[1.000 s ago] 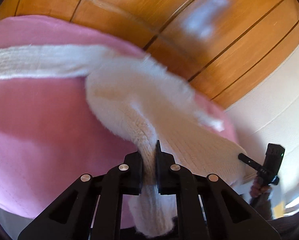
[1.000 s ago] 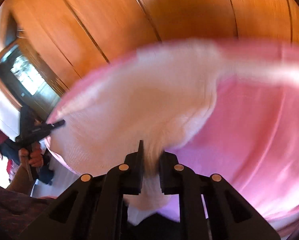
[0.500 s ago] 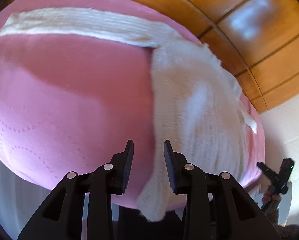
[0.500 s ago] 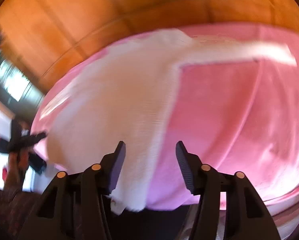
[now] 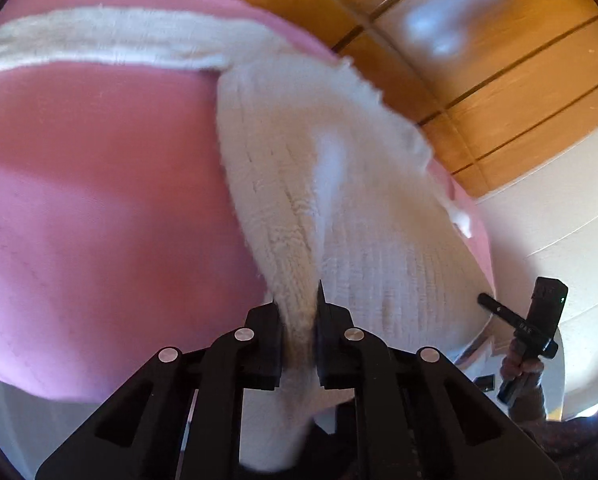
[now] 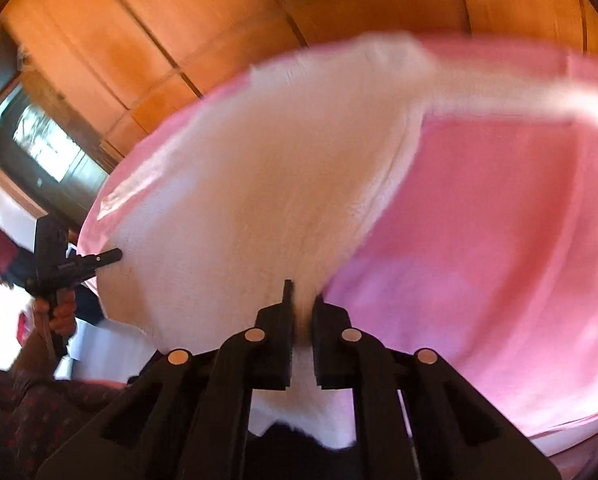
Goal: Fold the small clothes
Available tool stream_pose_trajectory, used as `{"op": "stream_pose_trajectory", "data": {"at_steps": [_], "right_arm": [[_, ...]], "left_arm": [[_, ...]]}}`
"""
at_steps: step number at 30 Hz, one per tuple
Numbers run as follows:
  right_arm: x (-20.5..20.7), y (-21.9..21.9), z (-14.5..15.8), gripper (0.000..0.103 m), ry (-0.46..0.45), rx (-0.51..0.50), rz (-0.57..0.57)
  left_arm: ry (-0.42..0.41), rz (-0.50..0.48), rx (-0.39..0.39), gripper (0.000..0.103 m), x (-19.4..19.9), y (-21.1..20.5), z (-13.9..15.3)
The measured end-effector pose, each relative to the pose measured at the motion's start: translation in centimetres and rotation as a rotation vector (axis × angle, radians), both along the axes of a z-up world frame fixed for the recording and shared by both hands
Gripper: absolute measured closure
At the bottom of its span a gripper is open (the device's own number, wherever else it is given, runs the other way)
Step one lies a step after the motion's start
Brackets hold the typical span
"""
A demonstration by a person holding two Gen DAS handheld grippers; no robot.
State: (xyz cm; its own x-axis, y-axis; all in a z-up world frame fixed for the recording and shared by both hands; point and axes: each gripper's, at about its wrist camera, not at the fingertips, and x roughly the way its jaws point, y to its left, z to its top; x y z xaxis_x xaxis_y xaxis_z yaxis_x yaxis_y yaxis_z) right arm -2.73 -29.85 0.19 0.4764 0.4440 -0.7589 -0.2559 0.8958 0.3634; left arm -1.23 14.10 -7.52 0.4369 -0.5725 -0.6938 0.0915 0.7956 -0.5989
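Observation:
A white fuzzy knit sweater (image 5: 339,184) lies on a pink cloth-covered surface (image 5: 99,200), one sleeve (image 5: 99,46) stretched out to the far left. My left gripper (image 5: 299,316) is shut on the sweater's near hem at its left side. In the right wrist view the same sweater (image 6: 267,168) is blurred, with a sleeve (image 6: 539,100) running off to the right. My right gripper (image 6: 301,312) is shut on the hem at the sweater's right side. Each gripper shows in the other's view, the right one (image 5: 535,320) and the left one (image 6: 63,264), both at the hem corners.
Wooden panelling (image 5: 479,40) rises behind the pink surface (image 6: 499,260). A white wall (image 5: 559,220) stands to the right and a dark window or door (image 6: 39,152) to the left. The person's dark patterned clothing (image 6: 39,420) is near the bottom edge.
Both grippers were shut on the hem a second ago, opened and released it half a second ago, and have now shut on the hem again. The sweater lifts near the jaws.

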Motion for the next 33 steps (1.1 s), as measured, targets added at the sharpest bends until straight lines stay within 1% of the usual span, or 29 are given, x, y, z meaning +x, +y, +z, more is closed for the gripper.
{"op": "stream_pose_trajectory", "data": {"at_steps": [1,2,3,4,6,7,9,10,11,12,14,15,17,18,19,20,21,22,23,24,25,26,27,29,30,32,33], "right_arm": [[-0.2,-0.6,0.1,0.099,0.002,-0.052,-0.009],[-0.1,-0.9,-0.5,0.099,0.022,-0.090,-0.016],[0.2,-1.0,-2.0,0.099,0.065,-0.127,-0.021],[0.5,-0.8,-3.4,0.099,0.096,-0.159,-0.019],[1.1,0.6,-6.3,0.099,0.152,-0.248,-0.013],[1.0,1.2,-7.1,0.099,0.160,-0.259,-0.012],[1.1,1.5,-7.7,0.098,0.155,-0.266,-0.027],[1.2,1.3,-7.7,0.098,0.160,-0.249,-0.038],[1.2,1.2,-7.6,0.098,0.159,-0.248,-0.040],[1.2,1.2,-7.7,0.098,0.156,-0.258,-0.036],[1.4,1.0,-7.6,0.099,0.152,-0.283,-0.022],[1.4,1.0,-7.6,0.099,0.154,-0.292,-0.021],[1.5,1.0,-7.7,0.098,0.161,-0.288,-0.022],[1.6,0.9,-7.5,0.098,0.169,-0.269,-0.027],[1.8,0.6,-7.1,0.098,0.172,-0.241,-0.030],[1.9,0.0,-6.5,0.097,0.167,-0.187,-0.036],[2.0,-0.8,-6.1,0.090,0.151,-0.150,-0.059],[2.3,-1.8,-5.4,0.085,0.133,-0.109,-0.095],[2.9,-3.4,-4.9,0.079,0.113,-0.063,-0.150],[3.7,-5.4,-4.4,0.070,0.098,-0.022,-0.229],[4.3,-6.9,-4.2,0.066,0.091,-0.008,-0.284],[5.2,-9.0,-4.1,0.062,0.078,0.010,-0.360],[5.9,-10.5,-4.1,0.062,0.070,0.026,-0.412],[7.8,-14.7,-4.3,0.062,0.054,0.088,-0.556],[8.7,-16.6,-4.5,0.062,0.046,0.130,-0.617],[10.7,-20.9,-5.4,0.062,0.022,0.264,-0.759],[11.6,-22.2,-5.6,0.062,0.014,0.297,-0.805]], "left_arm": [[0.017,-0.005,0.041,0.092,0.0,-0.2,-0.3],[0.041,-0.012,0.108,0.089,0.0,-0.4,-0.8],[0.083,-0.001,0.198,0.079,0.2,-0.6,-1.7],[0.117,0.027,0.233,0.073,0.5,-0.3,-2.6],[0.136,0.072,0.175,0.072,0.7,0.4,-2.7],[0.124,0.107,0.193,0.072,0.7,0.5,-2.1],[0.066,0.119,0.266,0.066,0.5,-0.2,-0.7],[0.013,0.121,0.308,0.066,0.4,-0.8,0.4],[-0.014,0.129,0.326,0.066,0.3,-1.2,1.0],[-0.045,0.139,0.337,0.066,0.4,-1.5,1.7],[-0.131,0.157,0.324,0.066,0.9,-2.5,3.4],[-0.168,0.163,0.323,0.062,1.3,-2.9,3.9],[-0.197,0.148,0.324,0.061,2.7,-4.5,4.1],[-0.194,0.122,0.314,0.061,3.4,-5.7,3.7],[-0.179,0.100,0.337,0.061,4.0,-6.7,3.1],[-0.153,0.075,0.391,0.061,4.6,-7.6,2.2],[-0.123,0.052,0.459,0.061,5.3,-8.5,1.1],[-0.089,0.043,0.530,0.061,6.0,-9.6,-0.3],[-0.077,0.044,0.558,0.061,6.3,-10.1,-1.0],[-0.086,0.057,0.571,0.061,6.5,-10.5,-1.2],[-0.104,0.076,0.580,0.061,6.4,-10.5,-1.1],[-0.105,0.080,0.575,0.061,6.6,-10.7,-0.9],[-0.104,0.089,0.561,0.061,6.7,-10.7,-0.6],[-0.110,0.133,0.491,0.061,7.2,-10.8,0.0],[-0.110,0.149,0.463,0.061,7.5,-10.8,0.3],[-0.119,0.162,0.451,0.061,8.0,-11.0,0.6],[-0.123,0.162,0.449,0.061,8.1,-11.3,0.6]]}}
